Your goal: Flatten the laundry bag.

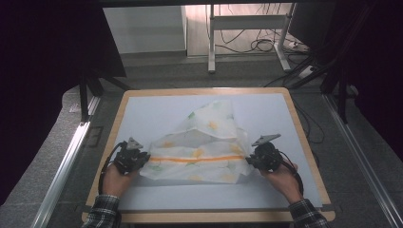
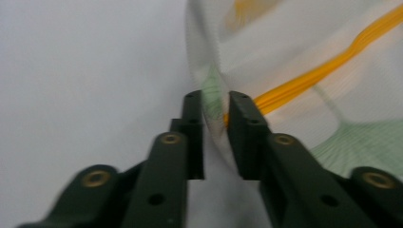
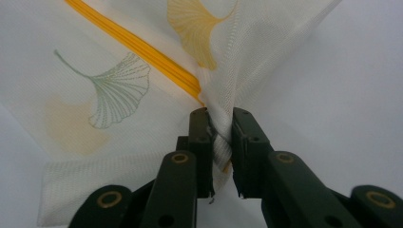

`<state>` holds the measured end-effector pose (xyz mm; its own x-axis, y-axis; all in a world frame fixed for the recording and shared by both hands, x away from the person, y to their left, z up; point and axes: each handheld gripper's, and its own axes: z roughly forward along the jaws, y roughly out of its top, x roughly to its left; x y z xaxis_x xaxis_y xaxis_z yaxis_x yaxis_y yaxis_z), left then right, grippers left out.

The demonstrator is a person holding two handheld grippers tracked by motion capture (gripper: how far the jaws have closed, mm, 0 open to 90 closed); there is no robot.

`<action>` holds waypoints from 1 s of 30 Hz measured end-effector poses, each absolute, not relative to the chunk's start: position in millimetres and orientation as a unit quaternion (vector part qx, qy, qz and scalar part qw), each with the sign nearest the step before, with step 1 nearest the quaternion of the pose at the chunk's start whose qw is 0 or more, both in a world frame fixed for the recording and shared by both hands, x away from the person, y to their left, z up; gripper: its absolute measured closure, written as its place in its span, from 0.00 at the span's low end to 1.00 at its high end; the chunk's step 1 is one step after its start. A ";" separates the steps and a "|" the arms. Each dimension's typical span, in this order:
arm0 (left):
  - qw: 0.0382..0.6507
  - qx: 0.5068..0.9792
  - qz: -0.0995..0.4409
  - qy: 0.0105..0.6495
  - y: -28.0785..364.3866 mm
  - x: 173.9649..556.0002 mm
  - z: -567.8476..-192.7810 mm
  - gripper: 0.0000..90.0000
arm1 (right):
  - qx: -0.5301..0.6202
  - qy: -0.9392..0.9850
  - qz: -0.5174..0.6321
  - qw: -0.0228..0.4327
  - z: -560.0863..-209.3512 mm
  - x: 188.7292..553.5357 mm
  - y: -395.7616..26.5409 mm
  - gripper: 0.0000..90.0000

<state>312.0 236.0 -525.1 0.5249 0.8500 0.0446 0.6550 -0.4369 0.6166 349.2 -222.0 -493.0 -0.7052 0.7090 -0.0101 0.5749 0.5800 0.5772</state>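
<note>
A: What's nearest the person?

B: Two plaid sleeves at the table's (image 1: 304,142) near edge, each hand holding a tool. The left gripper (image 1: 142,159) sits at the left end of the cloth (image 1: 199,142), the right gripper (image 1: 251,160) at its right end.

A: Are they gripping?

B: In the right gripper view the jaws are clamped on a bunched fold of the cloth, right where the orange stripe (image 3: 138,47) ends. In the left gripper view the cloth's edge runs between the jaws, but they stand slightly apart, with a gap showing on each side of the fabric.

A: And the cloth itself?

B: It's sheer and white with ginkgo leaves (image 3: 114,90), lying mid-table, spread between both tools, its far part heaped into a peak.

A: Beyond that?

B: Grey floor, a white frame's legs (image 1: 211,42) and loose cables (image 1: 259,45).
</note>
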 end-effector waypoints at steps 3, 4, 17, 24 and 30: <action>0.285 0.824 0.178 0.457 240.5 310.8 -528.2 0.56 | 0.370 0.880 0.270 0.124 -501.7 344.6 -230.5 0.67; 0.285 0.824 0.178 0.457 240.5 310.8 -528.2 0.52 | 0.370 0.880 0.270 0.124 -501.7 344.6 -230.5 0.67; 0.379 0.816 0.177 0.399 230.6 318.7 -496.8 0.39 | 0.356 0.869 0.313 0.142 -494.4 348.6 -231.3 0.73; 0.374 0.840 0.173 0.353 186.7 341.1 -489.4 0.49 | 0.352 0.869 0.313 0.151 -494.7 347.4 -235.3 0.62; 0.359 0.862 0.169 0.315 140.8 362.5 -490.6 0.45 | 0.355 0.867 0.317 0.148 -495.3 348.0 -238.6 0.56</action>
